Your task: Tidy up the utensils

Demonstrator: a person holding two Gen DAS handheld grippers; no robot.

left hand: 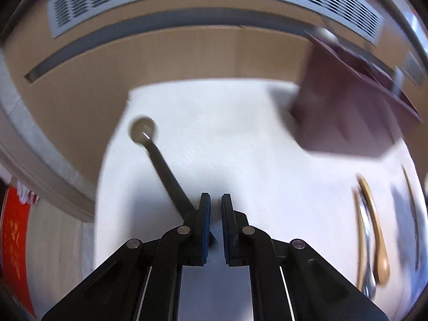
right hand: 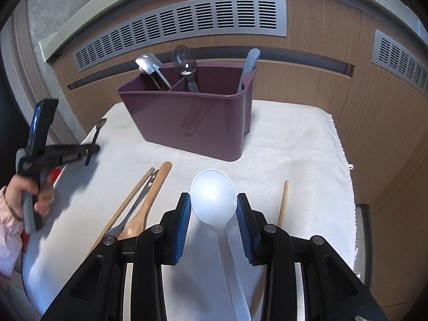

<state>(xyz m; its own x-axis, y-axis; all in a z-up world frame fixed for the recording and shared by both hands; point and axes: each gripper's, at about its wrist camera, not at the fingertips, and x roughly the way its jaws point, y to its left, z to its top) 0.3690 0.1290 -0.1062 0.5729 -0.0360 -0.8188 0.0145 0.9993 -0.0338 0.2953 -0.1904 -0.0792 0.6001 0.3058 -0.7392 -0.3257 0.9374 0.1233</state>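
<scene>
Utensils part sorted: four stand in caddy (right hand: 187,117) at towel (right hand: 307,144) far edge. White ladle (right hand: 213,198) between wide right gripper (right hand: 213,206) pads, not clamped. Left gripper (left hand: 215,206) narrow beside dark spoon (left hand: 163,165) near left edge (grip unclear). Wooden pieces (right hand: 149,203) remain.

Caddy (right hand: 203,123) at 12 o'clock: plum-purple plastic, plain. Cloth (right hand: 294,144) beneath: off-white, fine woven rib. Ladle (right hand: 214,198) at centre: translucent milky white. Right gripper (right hand: 213,224): black body, blue pads (right hand: 182,227). At 9 o'clock, 2 tan wooden handles (one paler) beside a grey metal fork (right hand: 133,214). Small spoon (left hand: 143,131): dull bronze bowl, black handle. Vent grille (right hand: 182,26): silver-grey, dark slot rows. Cabinet (right hand: 321,26): light-brown woodgrain.
</scene>
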